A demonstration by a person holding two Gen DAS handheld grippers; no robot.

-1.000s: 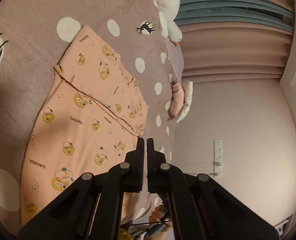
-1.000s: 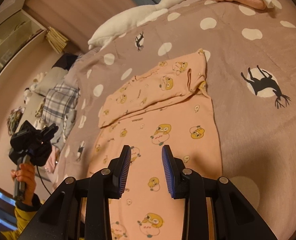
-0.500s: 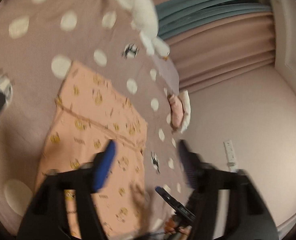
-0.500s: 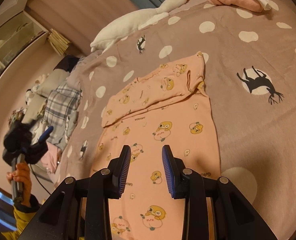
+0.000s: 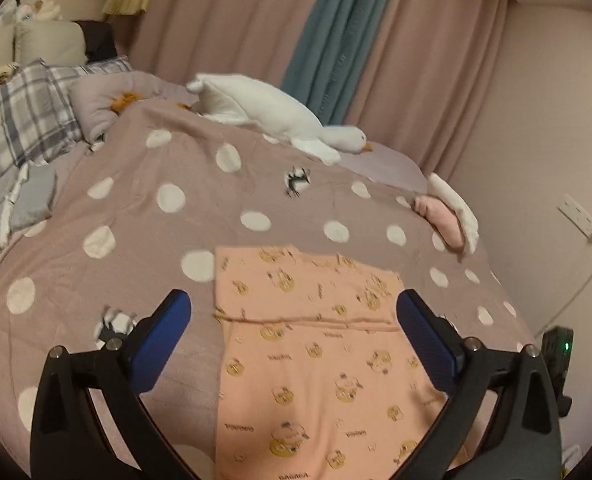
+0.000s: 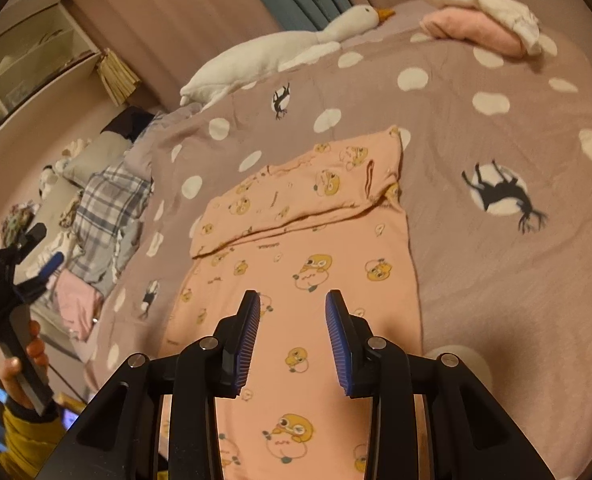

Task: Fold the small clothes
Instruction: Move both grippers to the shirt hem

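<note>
Peach cartoon-print cotton garment (image 6: pixel 296 264) lies flat on dotted mauve bedspread (image 6: pixel 496 280), long axis running away from you, far end folded over. Your right gripper (image 6: pixel 292 336) hovers directly above near half, fingers narrow, empty. Your left gripper (image 5: pixel 293 340) just opened wide, empty.

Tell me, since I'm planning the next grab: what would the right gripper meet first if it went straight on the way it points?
Probably the peach garment lying flat on the bed; the open right gripper holds nothing.
</note>
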